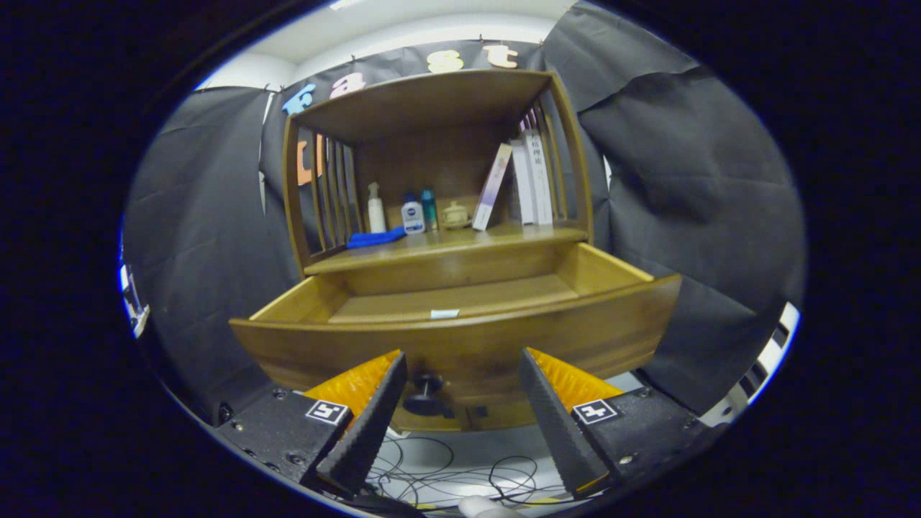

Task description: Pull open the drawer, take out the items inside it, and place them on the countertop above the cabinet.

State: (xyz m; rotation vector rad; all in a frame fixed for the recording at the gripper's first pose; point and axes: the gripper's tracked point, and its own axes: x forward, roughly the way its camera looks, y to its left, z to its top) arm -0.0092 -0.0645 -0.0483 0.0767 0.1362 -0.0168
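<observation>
My hand-held gripper (460,403) gapes before the open drawer (460,338); ahead, the label scrap (445,314) looks flimsy, so I'd pinch its edge.

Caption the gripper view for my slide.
Open gripper faces the pulled-out drawer, its knob between the fingers.

The hand-held gripper (462,388) is held level and pointed forward, its two fingers (374,417) spread wide apart with a clear gap left between them. Nothing is gripped; neither finger is pressed against anything. The fingertips are angled slightly inward.
</observation>
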